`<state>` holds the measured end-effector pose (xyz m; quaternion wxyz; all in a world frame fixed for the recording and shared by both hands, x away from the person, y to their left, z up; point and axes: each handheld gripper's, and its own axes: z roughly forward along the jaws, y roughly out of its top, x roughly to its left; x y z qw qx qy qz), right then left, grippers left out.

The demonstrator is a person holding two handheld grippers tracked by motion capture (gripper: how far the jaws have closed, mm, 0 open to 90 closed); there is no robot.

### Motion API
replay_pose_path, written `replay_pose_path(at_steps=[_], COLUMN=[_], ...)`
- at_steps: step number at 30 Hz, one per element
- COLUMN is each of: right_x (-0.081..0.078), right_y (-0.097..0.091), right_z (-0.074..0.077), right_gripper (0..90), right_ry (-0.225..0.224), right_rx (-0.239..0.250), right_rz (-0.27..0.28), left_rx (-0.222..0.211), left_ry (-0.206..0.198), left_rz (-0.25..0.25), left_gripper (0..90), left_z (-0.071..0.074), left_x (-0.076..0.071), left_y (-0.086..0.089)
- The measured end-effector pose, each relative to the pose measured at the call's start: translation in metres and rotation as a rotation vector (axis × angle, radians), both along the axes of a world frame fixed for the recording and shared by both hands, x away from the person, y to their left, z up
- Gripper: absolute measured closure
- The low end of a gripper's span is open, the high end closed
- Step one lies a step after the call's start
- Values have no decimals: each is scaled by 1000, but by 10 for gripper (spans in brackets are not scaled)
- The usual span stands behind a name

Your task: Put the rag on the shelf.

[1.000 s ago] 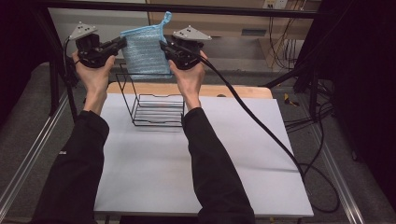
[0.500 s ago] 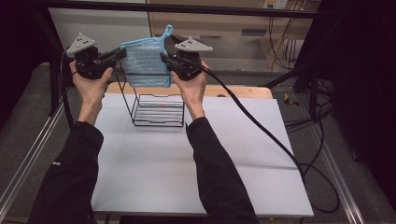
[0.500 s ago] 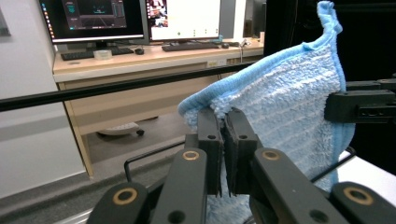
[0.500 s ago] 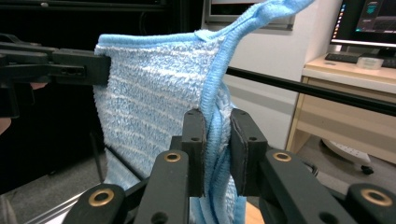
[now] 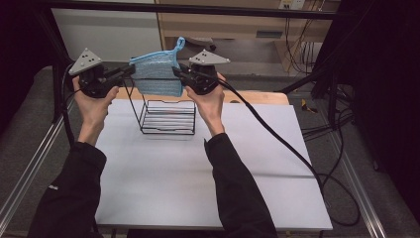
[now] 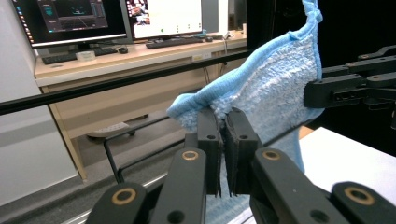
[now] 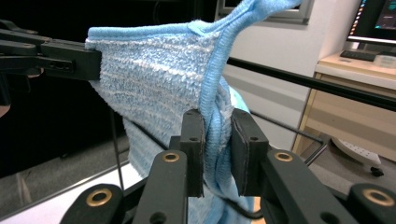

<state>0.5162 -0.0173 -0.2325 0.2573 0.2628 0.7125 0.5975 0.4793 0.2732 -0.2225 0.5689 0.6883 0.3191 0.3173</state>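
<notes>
A light blue terry cloth with a hanging loop at its top right corner is stretched between my two grippers, in the air just above a black wire rack. My left gripper is shut on the cloth's left corner. In the left gripper view its jaws pinch the folded edge of the cloth. My right gripper grips the right edge. In the right gripper view the hem of the cloth runs down between its pads. The rack stands at the back of the white table.
A thick black cable trails from the right gripper across the table's right side. A black frame bar crosses overhead at the back. Loose cables lie on the floor to the right. A desk with monitors stands beyond.
Both hands have come down a little with the cloth held between them, so its lower edge now hangs close over the wire rack. Both grips are unchanged.
</notes>
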Motion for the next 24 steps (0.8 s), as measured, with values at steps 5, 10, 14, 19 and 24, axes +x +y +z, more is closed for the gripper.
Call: replay_pose_path(at_steps=[5, 10, 14, 19, 24], right_x=[-4, -6, -7, -6, -7], right_y=[0, -1, 0, 0, -1], right_z=[-1, 0, 0, 2, 4], right_gripper=[762, 758, 719, 642, 585], right_ry=[-9, -13, -7, 3, 4], right_rx=[-33, -60, -57, -21, 1], right_rz=[17, 28, 33, 38, 53], left_rx=[14, 34, 47, 55, 73], left_ry=[5, 18, 30, 31, 32], left_rz=[1, -2, -1, -1, -3], left_gripper=[856, 856, 857, 860, 862], left_z=[-4, -9, -14, -17, -20], left_x=[-6, -11, -11, -11, -12], left_y=[0, -1, -1, -1, -2])
